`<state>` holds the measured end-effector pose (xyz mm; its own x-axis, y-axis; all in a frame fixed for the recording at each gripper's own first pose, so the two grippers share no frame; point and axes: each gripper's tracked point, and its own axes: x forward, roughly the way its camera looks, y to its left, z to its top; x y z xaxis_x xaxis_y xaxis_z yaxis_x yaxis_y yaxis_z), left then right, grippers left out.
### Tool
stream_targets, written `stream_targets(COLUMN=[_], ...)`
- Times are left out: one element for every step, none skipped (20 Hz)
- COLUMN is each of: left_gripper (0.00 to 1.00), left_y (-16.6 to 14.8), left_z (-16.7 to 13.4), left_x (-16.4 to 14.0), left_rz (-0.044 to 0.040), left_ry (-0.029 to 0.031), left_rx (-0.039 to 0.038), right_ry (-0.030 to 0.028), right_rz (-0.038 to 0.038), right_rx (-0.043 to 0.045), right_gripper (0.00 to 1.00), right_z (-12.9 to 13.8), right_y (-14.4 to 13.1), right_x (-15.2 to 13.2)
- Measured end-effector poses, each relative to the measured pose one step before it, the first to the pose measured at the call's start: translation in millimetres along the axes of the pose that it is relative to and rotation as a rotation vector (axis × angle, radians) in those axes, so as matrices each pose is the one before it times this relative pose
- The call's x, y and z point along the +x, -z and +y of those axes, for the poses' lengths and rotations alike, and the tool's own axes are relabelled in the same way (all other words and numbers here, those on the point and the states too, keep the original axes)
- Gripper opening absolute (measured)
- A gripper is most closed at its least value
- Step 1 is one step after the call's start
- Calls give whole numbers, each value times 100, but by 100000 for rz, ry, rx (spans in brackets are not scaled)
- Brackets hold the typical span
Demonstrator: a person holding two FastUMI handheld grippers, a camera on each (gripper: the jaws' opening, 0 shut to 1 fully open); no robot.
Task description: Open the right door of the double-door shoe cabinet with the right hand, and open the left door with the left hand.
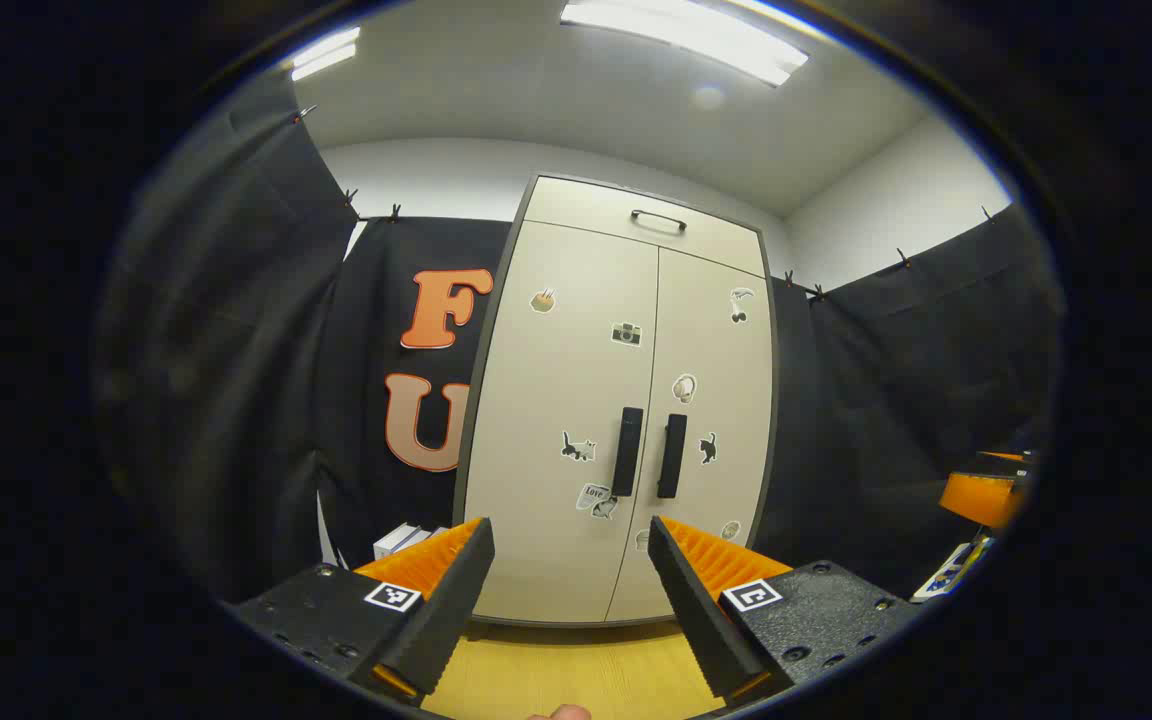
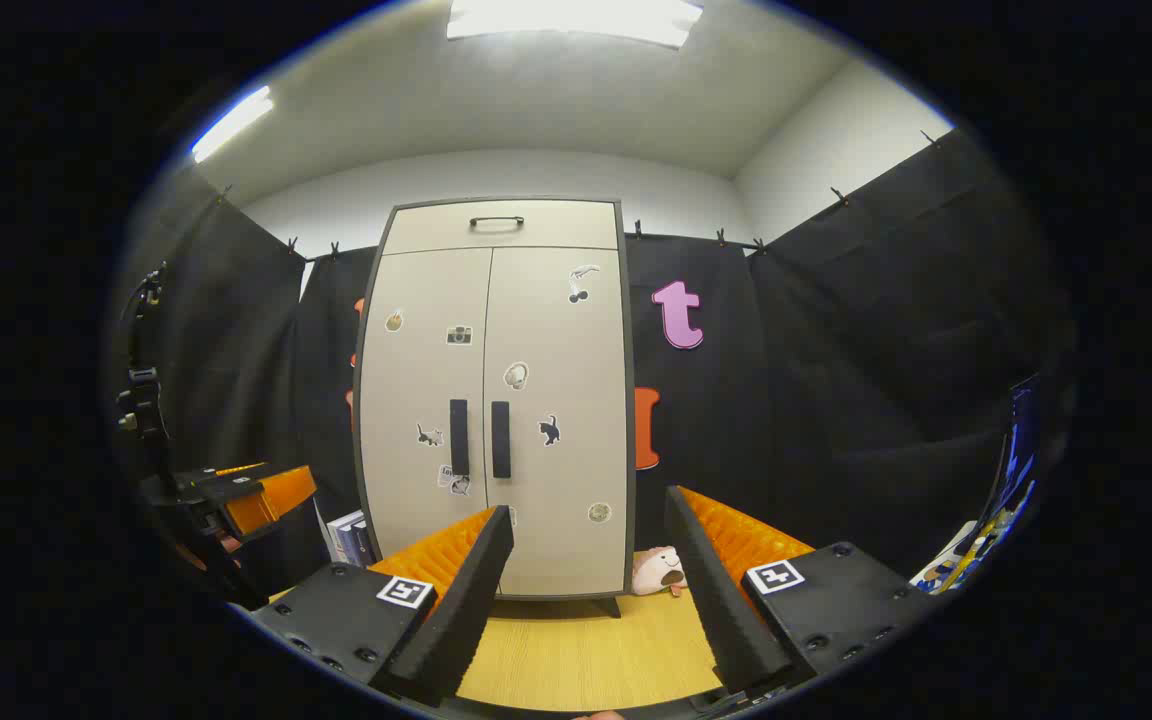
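A tall cream double-door shoe cabinet with a dark frame (image 1: pixel 616 400) is seen ahead of the left gripper (image 1: pixel 571 590), whose fingers are spread wide with nothing held between them. Both doors are shut. The left door's black vertical handle (image 1: pixel 626 451) and the right door's black vertical handle (image 1: pixel 672 456) are set side by side at the centre seam, above and beyond the fingertips, well apart from them. Small stickers are scattered on the doors, among them a camera sticker (image 1: pixel 626 333) and a black cat sticker (image 1: pixel 708 448); one sticker low on the left door (image 1: pixel 596 497) carries writing too small to be read. A top drawer with a thin dark handle (image 1: pixel 658 220) is seen above the doors.

In the right gripper view, the right gripper (image 2: pixel 591 590) is likewise wide open and empty, with the cabinet standing ahead and slightly to its left on a light wooden floor (image 2: pixel 586 650). A small plush toy (image 2: pixel 661 570) lies at the cabinet's lower right corner, between the fingers as seen. Square black-and-white markers (image 2: pixel 774 576) are fixed on the gripper bodies. The left gripper is seen far to the left.
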<state>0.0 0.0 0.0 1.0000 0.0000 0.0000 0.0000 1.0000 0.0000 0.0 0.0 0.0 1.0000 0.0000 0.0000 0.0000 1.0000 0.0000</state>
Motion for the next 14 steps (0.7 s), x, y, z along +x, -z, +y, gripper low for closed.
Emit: stream_targets(left_gripper=[92, 94, 92, 94, 94, 94, 94, 94, 94, 94, 94, 94, 94, 94], left_y=[145, -11, -25, -135, 17, -11, -58, -22, -10, 58, 61, 70, 51, -34], left_z=[31, 115, 249, 125, 82, 118, 59, 109, 81, -3, 38, 71, -47, -18], left_x=[4, -8, -6, 29, 63, -20, 9, 56, 38, 122, 116, 116, 95, 126], left_rz=[434, -18, -217, -145, -233, -184, -205, -228, -39, 87, -9, 119, 27, -44], left_ry=[-214, -115, -298, -419, -235, -192, -224, -252, -216, -112, -156, -302, 70, 112], left_rx=[42, -64, -98, -49, 65, 229, 355, 314, 264, 164, 37, -66, -46, 207], right_ry=[125, 60, -12, -63, -133, -99, -78, -11, 9, -76, -31, -36, 16, -1], right_rz=[-491, -710, -349, 394, 131, -117, -86, -101, 74, 41, 88, 6, -110, -57], right_rx=[590, 665, 415, 124, 195, 245, 83, -2, -60, -62, -15, 46, 185, 228], right_gripper=[98, 98, 98, 98, 98, 98, 98, 98, 98, 98, 98, 98, 98, 98], right_z=[14, 65, 63, -15, 72, 45, 63, 26, 62, 71, 144, 37, 91, 37], right_y=[90, -38, 115, 256, 125, 9, -71, 2, 17, 28, 50, 55, 12, 106], right_x=[94, 13, 160, 69, 185, 109, 239, 175, 109, 58, 84, 47, 118, 43])
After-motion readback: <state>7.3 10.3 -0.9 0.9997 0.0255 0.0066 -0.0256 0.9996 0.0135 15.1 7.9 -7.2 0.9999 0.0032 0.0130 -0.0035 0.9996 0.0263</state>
